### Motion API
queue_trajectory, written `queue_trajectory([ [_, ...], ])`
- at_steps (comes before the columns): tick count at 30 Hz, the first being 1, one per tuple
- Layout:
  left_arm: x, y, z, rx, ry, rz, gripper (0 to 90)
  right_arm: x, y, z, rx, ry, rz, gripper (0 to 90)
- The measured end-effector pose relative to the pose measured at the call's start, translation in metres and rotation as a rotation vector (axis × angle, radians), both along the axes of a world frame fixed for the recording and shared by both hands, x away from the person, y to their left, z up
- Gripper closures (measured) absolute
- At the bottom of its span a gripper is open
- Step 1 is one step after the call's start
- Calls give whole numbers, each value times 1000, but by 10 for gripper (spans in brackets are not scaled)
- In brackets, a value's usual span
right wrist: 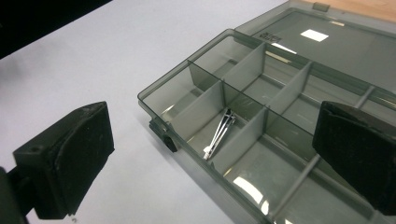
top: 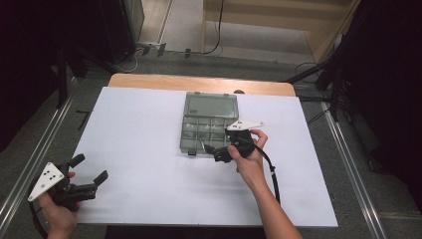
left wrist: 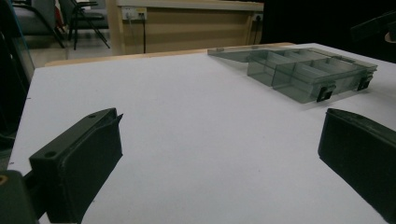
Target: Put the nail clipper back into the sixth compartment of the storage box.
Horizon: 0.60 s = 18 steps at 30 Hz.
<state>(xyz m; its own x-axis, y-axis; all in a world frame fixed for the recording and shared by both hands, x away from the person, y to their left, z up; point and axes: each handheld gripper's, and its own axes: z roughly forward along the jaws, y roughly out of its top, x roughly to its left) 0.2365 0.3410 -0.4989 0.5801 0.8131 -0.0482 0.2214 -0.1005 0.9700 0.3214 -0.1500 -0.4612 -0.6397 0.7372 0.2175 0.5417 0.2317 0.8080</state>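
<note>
A smoky clear compartment box (top: 181,133) lies open in the middle of the white table top, its lid (top: 211,105) flat behind it. A thin metal piece (right wrist: 218,134) rests tilted in a front compartment, and the other compartments I can see are bare. My right gripper (top: 219,151) hovers at the box's near right corner, pointing at it, jaws open with nothing between them (right wrist: 212,119). My left gripper (top: 90,168) sits at the near left corner of the table, far from the box (left wrist: 299,88), and it too is open (left wrist: 222,116) over bare table.
A white sheet (top: 139,149) covers the wooden table (top: 199,82). Dark stands and cables flank both sides, and metal rails (top: 35,154) run along the floor. A wooden counter (left wrist: 187,23) stands beyond the far edge.
</note>
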Motion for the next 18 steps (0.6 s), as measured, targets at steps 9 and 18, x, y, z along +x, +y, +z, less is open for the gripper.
queue_trajectory([
  [9,0,0,0,0,0,1,0,-17,-18,4,5,-26,-18,0],
  [18,0,0,0,-1,0,2,0,-34,-36,1,19,-44,-39,0],
])
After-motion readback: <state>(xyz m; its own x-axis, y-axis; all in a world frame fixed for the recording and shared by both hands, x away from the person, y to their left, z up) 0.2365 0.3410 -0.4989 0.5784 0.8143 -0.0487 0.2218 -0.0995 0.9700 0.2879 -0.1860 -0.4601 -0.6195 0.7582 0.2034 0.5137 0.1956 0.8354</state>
